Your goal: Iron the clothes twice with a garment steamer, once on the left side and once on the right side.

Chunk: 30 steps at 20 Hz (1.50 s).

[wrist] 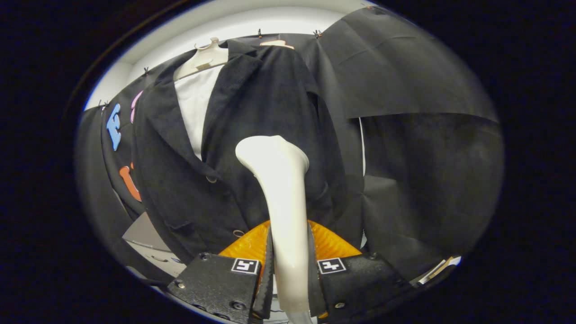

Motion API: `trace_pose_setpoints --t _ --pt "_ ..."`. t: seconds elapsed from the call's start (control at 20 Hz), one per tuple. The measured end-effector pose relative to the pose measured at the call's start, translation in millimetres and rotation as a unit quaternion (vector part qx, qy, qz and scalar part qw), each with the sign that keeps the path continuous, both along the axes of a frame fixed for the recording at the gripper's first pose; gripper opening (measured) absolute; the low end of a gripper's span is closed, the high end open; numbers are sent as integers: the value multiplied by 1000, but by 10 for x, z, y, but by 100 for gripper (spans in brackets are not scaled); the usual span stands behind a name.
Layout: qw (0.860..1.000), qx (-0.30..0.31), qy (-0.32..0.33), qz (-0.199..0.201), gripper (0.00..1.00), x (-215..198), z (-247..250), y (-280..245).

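Both fingers (269, 270) of the gripper (290, 270) squeeze the white garment steamer (281, 202) by its handle, one on each side, with only a small gap for it. Its wide head sits against the front of the dark jacket (252, 135), which hangs on a hanger (204, 56) over a white shirt (194, 103). An orange part (330, 243) peeks out behind the handle; I cannot tell what it is. The steamer's bottom end is cut off from sight.

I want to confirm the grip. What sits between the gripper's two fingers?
In the gripper view, the steamer's handle stands between the fingers, both pressing on it. Its head rises beyond them, against the dark jacket.
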<state>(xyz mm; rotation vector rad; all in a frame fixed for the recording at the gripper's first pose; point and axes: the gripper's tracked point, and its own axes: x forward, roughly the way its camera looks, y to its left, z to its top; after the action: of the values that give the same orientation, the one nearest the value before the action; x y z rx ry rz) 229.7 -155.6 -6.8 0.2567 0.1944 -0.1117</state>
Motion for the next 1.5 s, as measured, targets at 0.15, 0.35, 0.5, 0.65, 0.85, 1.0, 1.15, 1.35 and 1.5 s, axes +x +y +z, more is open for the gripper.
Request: trace_pose_setpoints --t 0.15,0.35,0.5,0.65,0.85,1.0,1.15,1.35,1.5 --pt "1000 -7 15 -7 34 -31 -272 -19" --pt "999 -21 31 -8 34 -105 -620 64" --pt "999 -28 38 -5 34 -155 -763 147" --pt "998 -30 46 -3 34 -198 -856 217" --pt "998 -30 62 -3 34 -247 -1050 297" --pt "997 -25 73 -5 34 -265 -1123 314" --pt "997 -23 69 -11 34 -332 -1088 315" --pt "998 -19 66 -12 34 -513 -1004 385" --pt "998 -21 64 -7 34 -612 -936 393"
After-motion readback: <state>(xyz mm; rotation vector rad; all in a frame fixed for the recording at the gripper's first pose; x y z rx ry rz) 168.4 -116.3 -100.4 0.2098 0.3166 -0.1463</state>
